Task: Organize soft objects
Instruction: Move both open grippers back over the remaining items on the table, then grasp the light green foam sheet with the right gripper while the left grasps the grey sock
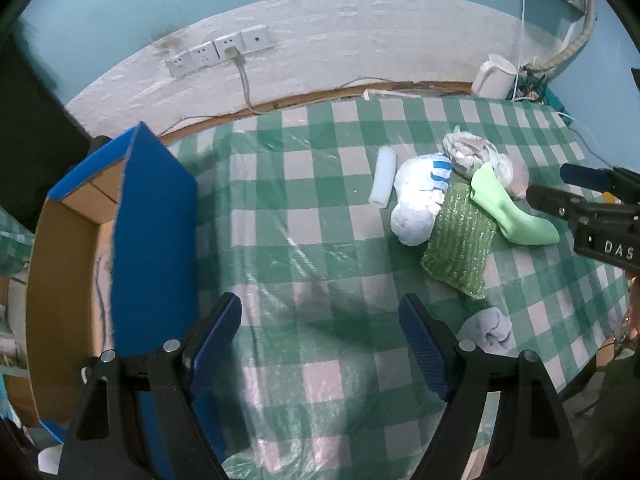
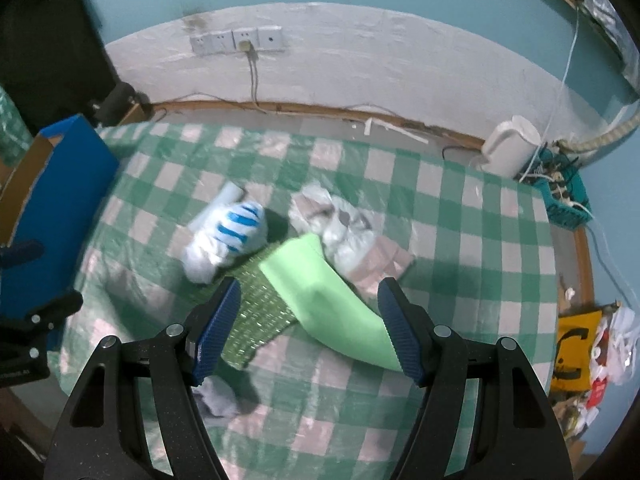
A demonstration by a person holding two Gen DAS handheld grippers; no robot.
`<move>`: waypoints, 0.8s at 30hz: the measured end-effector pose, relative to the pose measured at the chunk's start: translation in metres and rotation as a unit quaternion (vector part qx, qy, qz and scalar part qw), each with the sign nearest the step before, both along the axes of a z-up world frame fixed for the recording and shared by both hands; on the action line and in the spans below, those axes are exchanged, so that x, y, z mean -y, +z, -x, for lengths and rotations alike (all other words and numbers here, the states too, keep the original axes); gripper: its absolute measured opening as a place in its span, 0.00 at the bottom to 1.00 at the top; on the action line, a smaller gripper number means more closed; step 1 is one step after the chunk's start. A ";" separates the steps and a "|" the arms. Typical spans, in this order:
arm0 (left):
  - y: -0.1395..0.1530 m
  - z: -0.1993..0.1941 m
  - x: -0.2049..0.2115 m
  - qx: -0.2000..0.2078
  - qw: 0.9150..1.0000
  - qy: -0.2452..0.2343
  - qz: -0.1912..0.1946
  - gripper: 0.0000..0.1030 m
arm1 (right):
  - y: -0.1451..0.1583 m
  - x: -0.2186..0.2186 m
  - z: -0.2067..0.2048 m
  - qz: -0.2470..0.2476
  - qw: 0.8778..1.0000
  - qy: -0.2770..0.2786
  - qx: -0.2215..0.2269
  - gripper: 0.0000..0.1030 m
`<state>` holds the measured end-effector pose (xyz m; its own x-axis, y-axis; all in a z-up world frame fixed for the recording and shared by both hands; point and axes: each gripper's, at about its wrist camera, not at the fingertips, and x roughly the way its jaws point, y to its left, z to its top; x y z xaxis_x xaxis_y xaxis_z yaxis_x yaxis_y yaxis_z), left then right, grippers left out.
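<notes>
On the checked cloth (image 2: 460,216), in the middle of the table, lies the pile of soft things: a green foam (image 2: 332,304) wedge leaning over a glittery green pad (image 2: 264,312), a white-and-blue sock bundle (image 2: 228,236) to their left, a crumpled bag (image 2: 340,224) behind, and a white tube (image 1: 383,178) beside the bundle. A small grey sock (image 1: 490,326) sits apart, nearer the table's front edge.

The right gripper (image 2: 310,328) hangs over the foam with its jaws spread wide and empty; the foam's near end lies under the gap, close to the right-hand finger. Picking up the foam looks like the step in hand. To do it well, I would centre the gap across the foam's narrow width, come down until the pads straddle it without catching the pad beneath, and squeeze gently, since foam gives and may spring out of a shallow pinch. Lifting straight up first should keep the bag from being dragged along.

The left gripper (image 1: 320,344) is also spread and empty, over bare cloth next to the blue box (image 1: 156,216), which stands at the table's left and seems the likely place for the items.
</notes>
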<state>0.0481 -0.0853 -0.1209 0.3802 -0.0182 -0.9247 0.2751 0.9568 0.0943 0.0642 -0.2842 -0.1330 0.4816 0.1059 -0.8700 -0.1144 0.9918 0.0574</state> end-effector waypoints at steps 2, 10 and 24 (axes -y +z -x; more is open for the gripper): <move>-0.006 -0.002 0.005 -0.006 1.000 -0.004 -0.001 0.80 | -0.010 0.004 -0.001 0.003 1.000 0.002 -0.007 0.68; -0.025 -0.010 0.022 -0.026 0.999 -0.022 -0.009 0.80 | -0.049 0.015 -0.003 0.018 0.999 0.008 -0.041 0.68; -0.041 -0.014 0.043 -0.047 0.998 -0.047 -0.006 0.80 | -0.087 0.014 -0.013 0.044 0.997 0.036 -0.061 0.68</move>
